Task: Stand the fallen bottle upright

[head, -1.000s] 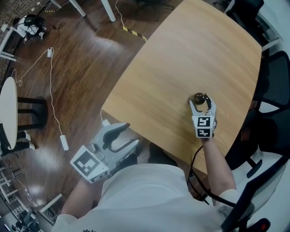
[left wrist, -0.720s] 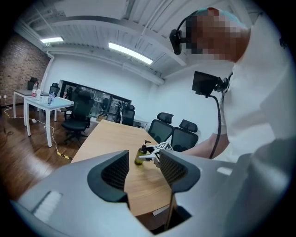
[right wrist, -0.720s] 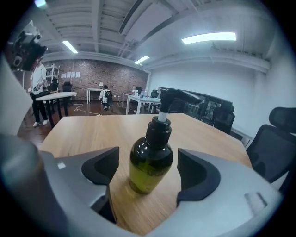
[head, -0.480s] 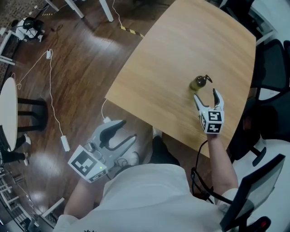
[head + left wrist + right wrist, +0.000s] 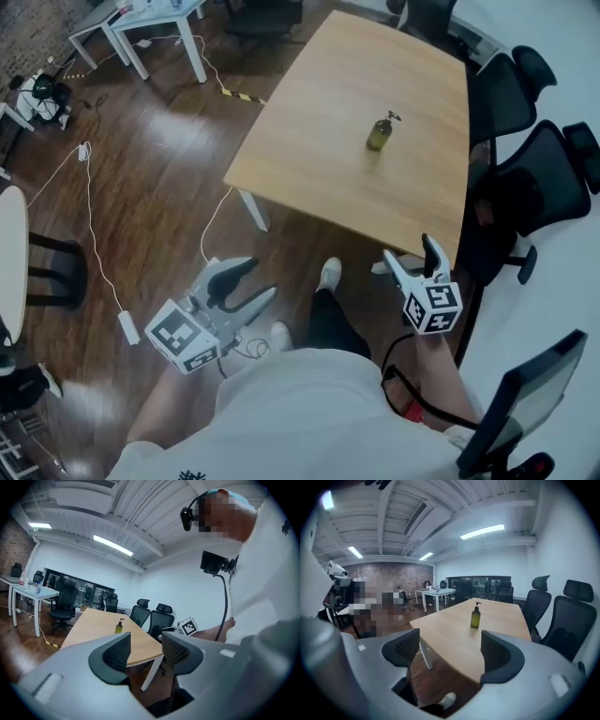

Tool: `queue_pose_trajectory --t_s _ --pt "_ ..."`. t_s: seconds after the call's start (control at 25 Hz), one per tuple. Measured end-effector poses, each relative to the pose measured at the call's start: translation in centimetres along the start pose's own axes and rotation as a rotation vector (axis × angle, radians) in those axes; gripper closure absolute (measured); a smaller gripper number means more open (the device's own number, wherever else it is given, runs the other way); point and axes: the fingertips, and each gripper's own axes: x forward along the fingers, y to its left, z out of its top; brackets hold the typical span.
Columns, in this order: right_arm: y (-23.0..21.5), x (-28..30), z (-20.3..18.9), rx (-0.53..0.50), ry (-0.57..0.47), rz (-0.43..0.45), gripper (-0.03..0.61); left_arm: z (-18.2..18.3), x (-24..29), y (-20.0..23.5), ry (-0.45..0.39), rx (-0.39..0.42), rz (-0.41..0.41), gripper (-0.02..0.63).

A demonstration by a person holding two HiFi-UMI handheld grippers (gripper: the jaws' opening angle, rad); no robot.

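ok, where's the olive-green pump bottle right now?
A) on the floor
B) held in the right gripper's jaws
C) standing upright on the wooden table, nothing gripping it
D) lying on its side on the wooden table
C: the olive-green pump bottle stands upright on the light wooden table, while the right gripper and the left gripper are both off the table with jaws apart and empty.
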Motion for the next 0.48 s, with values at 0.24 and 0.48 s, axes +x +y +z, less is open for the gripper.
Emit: queue_pose_trajectory --t_s 0.24,0.48 --pt "6.2 -10.1 0.1 -0.036 -0.067 0.032 0.201 -1.3 -1.2 -5.4 0.030 0.087 -0.104 0.414" --pt "8.1 -17.0 -0.4 -0.062 -0.113 0.046 0.199 -2.8 -1.9 -10.2 0.035 0.104 -0.136 0.414"
